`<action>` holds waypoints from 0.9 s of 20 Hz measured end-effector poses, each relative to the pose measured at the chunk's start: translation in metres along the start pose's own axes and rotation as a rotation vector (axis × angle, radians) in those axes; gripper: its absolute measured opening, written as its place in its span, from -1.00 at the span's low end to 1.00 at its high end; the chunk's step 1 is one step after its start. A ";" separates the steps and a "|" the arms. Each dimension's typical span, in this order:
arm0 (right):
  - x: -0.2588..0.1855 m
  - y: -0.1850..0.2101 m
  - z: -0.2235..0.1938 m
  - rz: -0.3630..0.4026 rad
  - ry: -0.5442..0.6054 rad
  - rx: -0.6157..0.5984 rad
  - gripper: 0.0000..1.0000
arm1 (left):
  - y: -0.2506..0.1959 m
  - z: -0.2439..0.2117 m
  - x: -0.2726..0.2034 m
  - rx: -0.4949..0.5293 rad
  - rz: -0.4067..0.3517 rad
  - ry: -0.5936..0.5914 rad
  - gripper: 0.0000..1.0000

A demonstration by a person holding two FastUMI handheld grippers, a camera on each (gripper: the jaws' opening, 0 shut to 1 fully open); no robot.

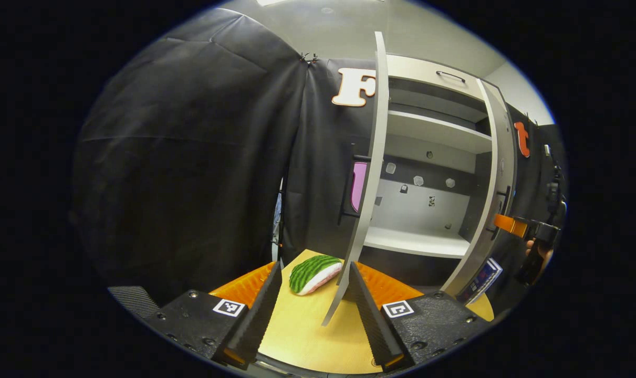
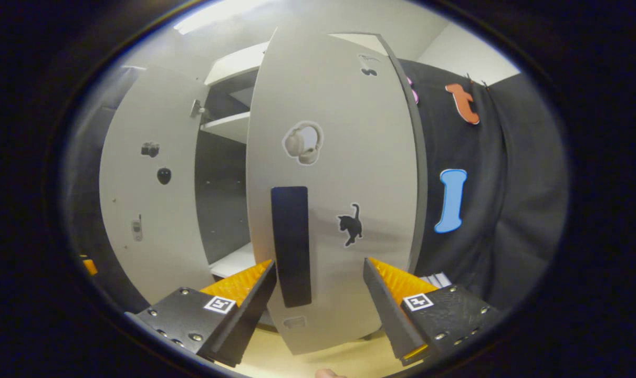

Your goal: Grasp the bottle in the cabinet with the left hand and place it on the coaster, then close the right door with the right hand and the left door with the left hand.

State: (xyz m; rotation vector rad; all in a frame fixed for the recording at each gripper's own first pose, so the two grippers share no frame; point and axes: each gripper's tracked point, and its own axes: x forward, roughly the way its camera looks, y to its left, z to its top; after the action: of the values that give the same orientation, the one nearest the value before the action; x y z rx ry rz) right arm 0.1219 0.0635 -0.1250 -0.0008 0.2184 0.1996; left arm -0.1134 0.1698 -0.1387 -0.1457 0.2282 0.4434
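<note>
We are at the door-closing part of the task. Our right gripper (image 2: 318,294) has its fingers spread apart, holding nothing, and faces the outside of the right door (image 2: 344,173), with the dark handle (image 2: 291,247) hanging between the fingers. That door stands partly open. Our left gripper (image 1: 315,310) is likewise spread wide and empty, low over the yellow table (image 1: 302,331); the edge of the left door (image 1: 373,173) runs up between its fingers, with a watermelon slice (image 1: 315,273) lying just behind it. The shelves (image 1: 417,241) we can see in the cabinet look bare. We cannot find the bottle or the coaster from here, so we judge, without being sure, that the bottle is already out. To do this step well, we push the right door with a flat finger near the handle, steadily, until it seats, and keep the left gripper back from the door edge so the two doors don't collide, then swing the left door shut
</note>
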 end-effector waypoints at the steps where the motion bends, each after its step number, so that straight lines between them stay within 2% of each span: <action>1: -0.006 0.001 0.000 0.007 -0.002 0.006 1.00 | -0.003 0.002 0.007 0.000 -0.008 0.000 0.61; 5: -0.029 -0.003 -0.010 0.005 -0.003 -0.027 0.96 | -0.015 0.014 0.030 0.002 -0.045 -0.017 0.61; 8: -0.045 -0.011 -0.024 -0.017 0.018 -0.045 1.00 | -0.016 0.028 0.052 0.001 -0.058 -0.036 0.61; 11: -0.058 -0.021 -0.037 -0.040 0.047 -0.024 0.99 | -0.012 0.051 0.072 0.006 -0.061 -0.080 0.61; 12: -0.063 -0.025 -0.041 -0.051 0.057 -0.016 0.99 | -0.011 0.061 0.077 0.007 -0.071 -0.098 0.67; 13: -0.066 -0.029 -0.044 -0.061 0.062 -0.010 1.00 | -0.012 0.067 0.081 0.010 -0.079 -0.109 0.61; 15: -0.073 -0.036 -0.048 -0.084 0.072 0.005 1.00 | -0.012 0.073 0.089 0.027 -0.098 -0.117 0.55; 18: -0.081 -0.044 -0.057 -0.111 0.088 0.037 1.00 | -0.016 0.074 0.101 0.042 -0.124 -0.108 0.60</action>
State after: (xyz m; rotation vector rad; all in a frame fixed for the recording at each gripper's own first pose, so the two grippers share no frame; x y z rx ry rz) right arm 0.0406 0.0033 -0.1643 0.0148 0.3092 0.0851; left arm -0.0039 0.2103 -0.0906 -0.0944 0.1219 0.3223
